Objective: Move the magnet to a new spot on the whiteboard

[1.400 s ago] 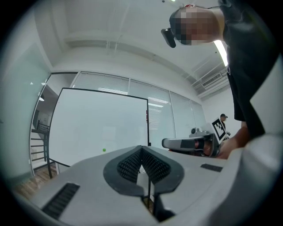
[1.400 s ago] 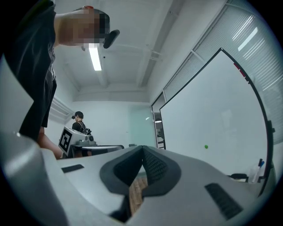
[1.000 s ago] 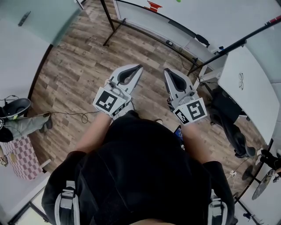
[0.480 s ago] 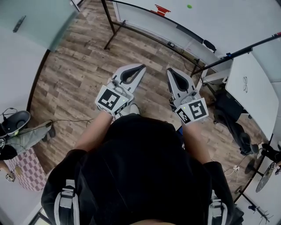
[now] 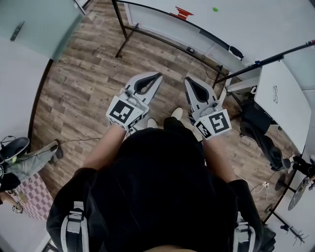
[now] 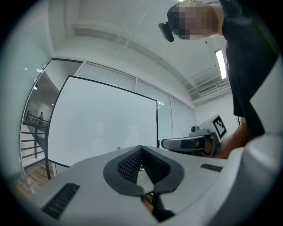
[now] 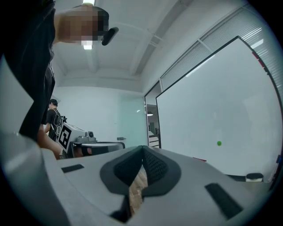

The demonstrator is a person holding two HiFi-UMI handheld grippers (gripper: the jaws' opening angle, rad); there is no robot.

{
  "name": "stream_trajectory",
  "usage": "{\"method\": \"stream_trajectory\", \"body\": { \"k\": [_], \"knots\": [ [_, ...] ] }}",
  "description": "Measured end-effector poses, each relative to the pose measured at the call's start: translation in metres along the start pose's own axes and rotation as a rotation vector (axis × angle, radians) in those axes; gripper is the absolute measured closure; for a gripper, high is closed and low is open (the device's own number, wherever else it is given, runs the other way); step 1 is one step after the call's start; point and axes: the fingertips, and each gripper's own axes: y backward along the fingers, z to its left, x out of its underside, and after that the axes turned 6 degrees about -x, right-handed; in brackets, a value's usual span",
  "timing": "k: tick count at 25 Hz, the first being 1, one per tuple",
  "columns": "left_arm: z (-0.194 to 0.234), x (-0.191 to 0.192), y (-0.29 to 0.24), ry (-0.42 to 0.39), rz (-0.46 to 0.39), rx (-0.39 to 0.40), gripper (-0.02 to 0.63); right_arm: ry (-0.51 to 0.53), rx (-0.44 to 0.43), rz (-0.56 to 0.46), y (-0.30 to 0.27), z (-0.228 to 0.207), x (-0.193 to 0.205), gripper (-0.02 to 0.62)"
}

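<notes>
Head view: task not started as far as I can see. The green magnet (image 5: 215, 9) sits on the whiteboard (image 5: 256, 29) at the top of frame, well apart from both tools, so the approach, the grab and the move are all left to do. My left tool (image 5: 157, 75) and right tool (image 5: 187, 80) are held out side by side over the wooden floor (image 5: 83, 78), both pointing roughly toward the board.

Left gripper view: tool pointing level, jaws clenched together with nothing between them. The magnet (image 6: 118, 148) is a small green dot low on the board, far ahead.

Right gripper view: tool also level, jaws clenched, empty. The magnet (image 7: 219, 143) is off to the right on the board, untouched.
</notes>
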Motion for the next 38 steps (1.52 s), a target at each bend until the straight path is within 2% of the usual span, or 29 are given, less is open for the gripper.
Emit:
{"method": "stream_trajectory", "body": {
  "k": [8,15,38],
  "knots": [
    [0.020,0.001,-0.002,-0.008,0.000,-0.029,0.604,-0.004,-0.021,-0.002,-0.018,-0.008,0.003,0.595],
    [0.041,0.005,-0.027,-0.017,0.014,-0.044,0.604,-0.010,-0.034,-0.007,-0.037,-0.040,0.006,0.594],
    [0.118,-0.010,-0.175,-0.047,0.041,-0.071,0.604,-0.039,-0.058,-0.025,-0.102,-0.192,-0.011,0.594]
  ]
}}
